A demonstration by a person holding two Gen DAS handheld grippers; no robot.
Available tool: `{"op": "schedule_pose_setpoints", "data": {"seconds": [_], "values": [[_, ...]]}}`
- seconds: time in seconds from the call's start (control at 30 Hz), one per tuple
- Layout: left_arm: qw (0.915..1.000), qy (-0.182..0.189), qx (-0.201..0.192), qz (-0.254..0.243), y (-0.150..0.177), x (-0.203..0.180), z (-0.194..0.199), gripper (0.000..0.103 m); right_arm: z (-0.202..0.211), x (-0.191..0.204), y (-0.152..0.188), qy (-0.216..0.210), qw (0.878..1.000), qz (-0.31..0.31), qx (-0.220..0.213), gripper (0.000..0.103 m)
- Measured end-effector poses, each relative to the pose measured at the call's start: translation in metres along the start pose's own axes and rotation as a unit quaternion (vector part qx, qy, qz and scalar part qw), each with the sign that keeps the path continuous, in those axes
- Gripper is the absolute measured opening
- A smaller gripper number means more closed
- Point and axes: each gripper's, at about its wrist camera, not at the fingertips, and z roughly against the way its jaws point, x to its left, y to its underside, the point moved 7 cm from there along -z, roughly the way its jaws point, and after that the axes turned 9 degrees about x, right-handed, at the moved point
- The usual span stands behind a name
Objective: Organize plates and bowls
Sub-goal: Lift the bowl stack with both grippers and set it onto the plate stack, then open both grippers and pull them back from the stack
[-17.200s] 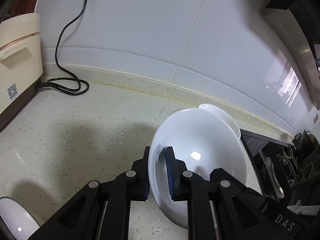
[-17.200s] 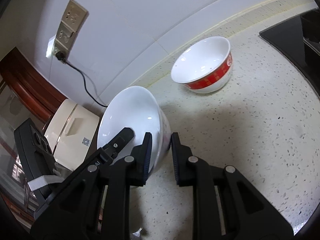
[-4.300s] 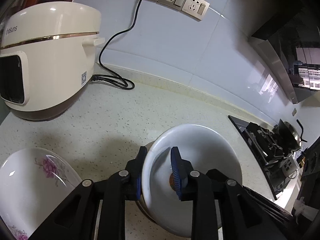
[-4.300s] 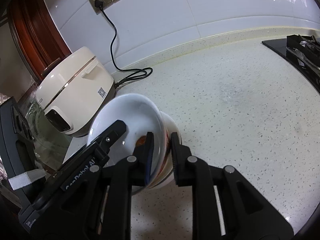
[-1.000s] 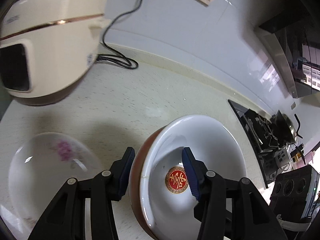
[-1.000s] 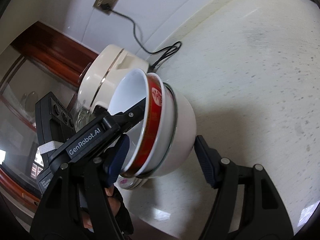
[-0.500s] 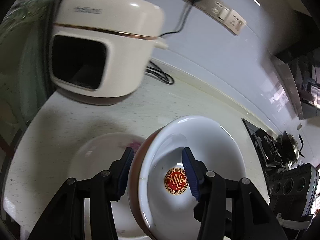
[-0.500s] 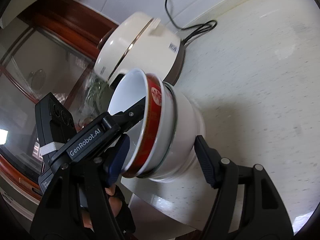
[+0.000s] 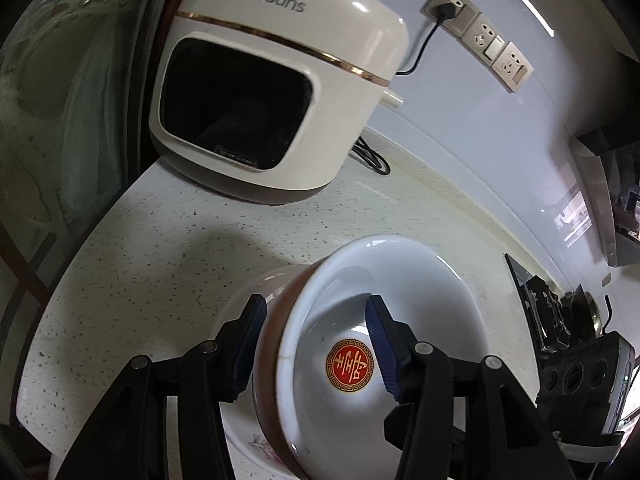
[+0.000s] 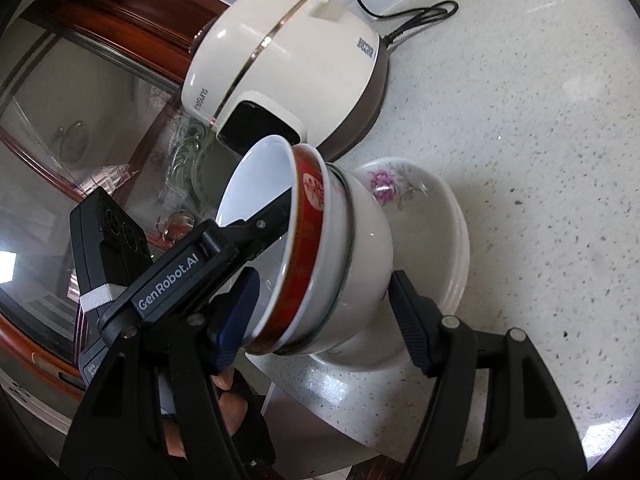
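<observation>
Bowl stack (image 10: 332,256): nested ceramic, heavy, glazed-slick, chip-prone. Left gripper (image 9: 314,340) pinches rim wall; right gripper (image 10: 324,312) clamps stack's sides. Hangs over floral plate (image 10: 440,216); hold by rims.

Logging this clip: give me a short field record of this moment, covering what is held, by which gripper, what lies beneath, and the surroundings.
held: nested bowls, tilted, red-banded bowl innermost
left gripper: straddles the stack's rim, one finger inside
right gripper: spans the stack from outside
pad contact: cannot tell in either view
beneath: floral plate on the counter
behind: rice cooker, plugged into wall socket
</observation>
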Motion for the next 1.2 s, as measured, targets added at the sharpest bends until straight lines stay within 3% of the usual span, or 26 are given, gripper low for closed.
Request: {"op": "schedule_pose_setpoints", "data": {"seconds": [0.23,0.3,0.37,0.47,0.53,0.63,0.8,0.93,1.0,1.1,1.2], "values": [[0.9999,0.003,-0.006,0.013,-0.002,0.010,0.002,0.054,-0.004,0.006,0.001,0.028,0.999,0.016,0.012,0.072],[0.9998,-0.003,-0.014,0.016,-0.003,0.012,0.005,0.057,0.001,0.011,-0.002,0.075,0.996,0.041,-0.007,0.075],[0.9997,0.001,-0.011,0.022,-0.003,0.014,0.005,0.064,0.010,0.018,-0.008,0.128,0.989,0.072,-0.028,0.085],[0.9995,0.001,-0.013,0.028,-0.003,0.016,0.005,0.070,0.022,0.027,-0.013,0.173,0.978,0.106,-0.050,0.089],[0.9991,0.005,-0.026,0.033,-0.005,0.014,0.009,0.071,0.034,0.029,-0.013,0.181,0.974,0.114,-0.075,0.089],[0.9963,0.015,-0.079,0.028,-0.007,0.011,0.031,0.081,0.056,0.025,-0.010,0.171,0.972,0.113,-0.115,0.089],[0.9811,0.009,-0.193,-0.011,0.002,-0.004,0.078,0.101,0.093,0.016,-0.002,0.181,0.960,0.122,-0.177,0.090],[0.9711,0.002,-0.234,-0.046,0.021,-0.016,0.103,0.103,0.112,0.016,0.011,0.202,0.944,0.147,-0.217,0.091],[0.9669,-0.024,-0.243,-0.075,0.035,-0.023,0.110,0.103,0.120,0.020,0.024,0.221,0.927,0.180,-0.242,0.092],[0.9566,-0.065,-0.265,-0.103,0.053,-0.029,0.118,0.103,0.126,0.027,0.048,0.253,0.897,0.232,-0.277,0.101],[0.9419,-0.124,-0.289,-0.119,0.081,-0.024,0.125,0.103,0.122,0.021,0.077,0.269,0.883,0.254,-0.290,0.103]]}}
